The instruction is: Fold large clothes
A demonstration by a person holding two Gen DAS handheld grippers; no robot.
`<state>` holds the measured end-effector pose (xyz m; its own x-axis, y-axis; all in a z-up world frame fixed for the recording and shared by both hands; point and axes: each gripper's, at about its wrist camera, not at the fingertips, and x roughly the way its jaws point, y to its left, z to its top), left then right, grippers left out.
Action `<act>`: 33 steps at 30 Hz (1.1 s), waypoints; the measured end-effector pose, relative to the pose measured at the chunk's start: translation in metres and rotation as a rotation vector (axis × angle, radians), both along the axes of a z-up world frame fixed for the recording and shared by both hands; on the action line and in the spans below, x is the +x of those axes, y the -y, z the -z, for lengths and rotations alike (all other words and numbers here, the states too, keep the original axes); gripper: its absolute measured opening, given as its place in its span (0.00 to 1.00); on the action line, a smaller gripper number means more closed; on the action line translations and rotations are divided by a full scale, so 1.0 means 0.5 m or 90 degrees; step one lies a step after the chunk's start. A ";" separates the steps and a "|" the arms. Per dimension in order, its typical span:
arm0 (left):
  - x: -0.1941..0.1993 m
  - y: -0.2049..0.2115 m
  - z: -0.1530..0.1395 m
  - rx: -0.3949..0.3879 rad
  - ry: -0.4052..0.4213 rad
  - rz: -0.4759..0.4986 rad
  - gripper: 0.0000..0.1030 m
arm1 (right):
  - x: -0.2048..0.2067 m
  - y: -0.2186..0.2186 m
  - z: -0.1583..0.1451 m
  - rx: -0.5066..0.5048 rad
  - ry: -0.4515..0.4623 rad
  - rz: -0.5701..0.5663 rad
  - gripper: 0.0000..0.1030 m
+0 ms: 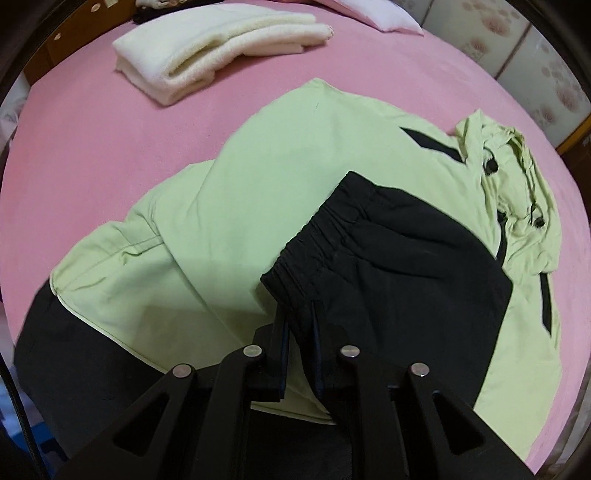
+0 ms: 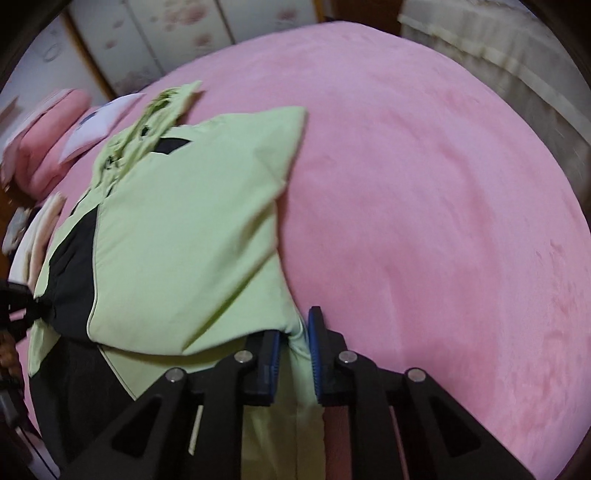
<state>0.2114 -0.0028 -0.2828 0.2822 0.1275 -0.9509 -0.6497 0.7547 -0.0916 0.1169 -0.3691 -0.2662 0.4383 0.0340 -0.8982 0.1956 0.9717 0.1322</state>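
Note:
A light green and black hooded jacket [image 1: 280, 177] lies spread on the pink bed [image 1: 92, 147]. My left gripper [image 1: 299, 325] is shut on the black sleeve cuff [image 1: 317, 236], holding the sleeve folded over the jacket's body. The hood [image 1: 517, 173] lies at the right. In the right wrist view, the jacket [image 2: 184, 229] lies at the left, and my right gripper [image 2: 295, 332] is shut on a green fold of its near edge. The left gripper shows at that view's far left edge [image 2: 22, 306], holding black fabric.
A folded cream fleece garment [image 1: 207, 51] lies on the bed beyond the jacket. A pillow [image 1: 376, 14] sits at the far edge. Pink pillows [image 2: 48, 147] and floral wardrobe doors [image 2: 166, 33] stand past the jacket. Bare pink sheet [image 2: 424, 203] spreads to the right.

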 end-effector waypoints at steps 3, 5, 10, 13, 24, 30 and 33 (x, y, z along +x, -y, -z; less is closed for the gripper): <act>-0.008 0.000 -0.023 0.038 -0.014 0.008 0.29 | -0.015 -0.014 -0.031 -0.046 -0.010 -0.001 0.17; -0.016 0.012 -0.052 0.070 -0.002 0.033 0.30 | -0.030 -0.025 -0.059 -0.098 0.001 0.008 0.17; -0.020 0.092 -0.126 0.147 0.043 0.167 0.30 | -0.051 -0.061 -0.120 -0.113 0.072 -0.032 0.16; -0.003 0.166 -0.133 0.092 0.060 0.287 0.28 | -0.020 -0.100 -0.105 0.004 0.070 -0.092 0.01; 0.072 0.271 0.014 -0.006 -0.100 0.387 0.07 | 0.066 -0.136 0.083 0.431 -0.066 0.064 0.00; 0.086 0.157 0.013 0.124 -0.103 0.341 0.08 | 0.067 -0.026 0.052 0.272 -0.024 0.094 0.00; 0.082 0.093 0.028 0.211 -0.128 0.347 0.08 | 0.057 0.034 0.036 0.221 -0.023 0.120 0.00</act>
